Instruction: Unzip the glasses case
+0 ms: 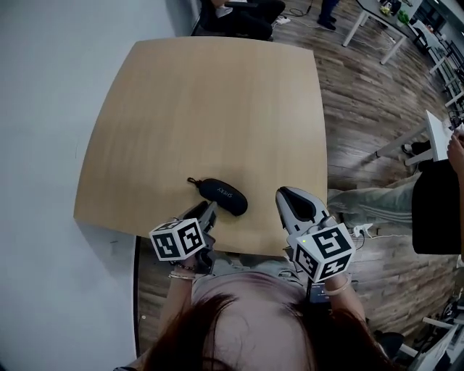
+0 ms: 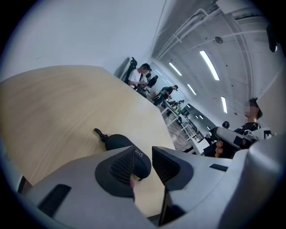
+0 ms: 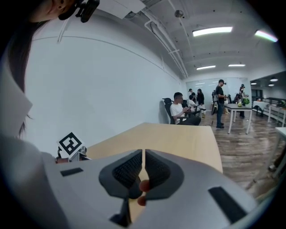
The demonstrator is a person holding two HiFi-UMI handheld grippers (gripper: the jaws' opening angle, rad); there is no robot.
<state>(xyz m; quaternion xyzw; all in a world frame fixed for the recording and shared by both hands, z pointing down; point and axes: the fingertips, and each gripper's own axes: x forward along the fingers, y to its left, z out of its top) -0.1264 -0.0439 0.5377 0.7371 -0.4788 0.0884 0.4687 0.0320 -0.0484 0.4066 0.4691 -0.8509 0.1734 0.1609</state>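
A black soft glasses case [image 1: 221, 196] lies near the front edge of the light wooden table [image 1: 203, 109], with its zip pull cord [image 1: 191, 181] pointing to the far left. My left gripper [image 1: 209, 211] sits just in front of the case, jaws a little apart and empty. In the left gripper view the case [image 2: 112, 140] lies just beyond the left gripper [image 2: 145, 154], partly hidden by one pad. My right gripper [image 1: 286, 194] hovers over the table's front right corner, to the right of the case. In the right gripper view the right gripper [image 3: 143, 156] has its pads almost touching, with nothing between them.
The table's front edge runs right under both grippers. A person in light trousers [image 1: 370, 206] stands close on the right. Seated people and office chairs [image 3: 181, 109] are beyond the far end of the table, and white desks [image 1: 377, 18] stand on the wood floor.
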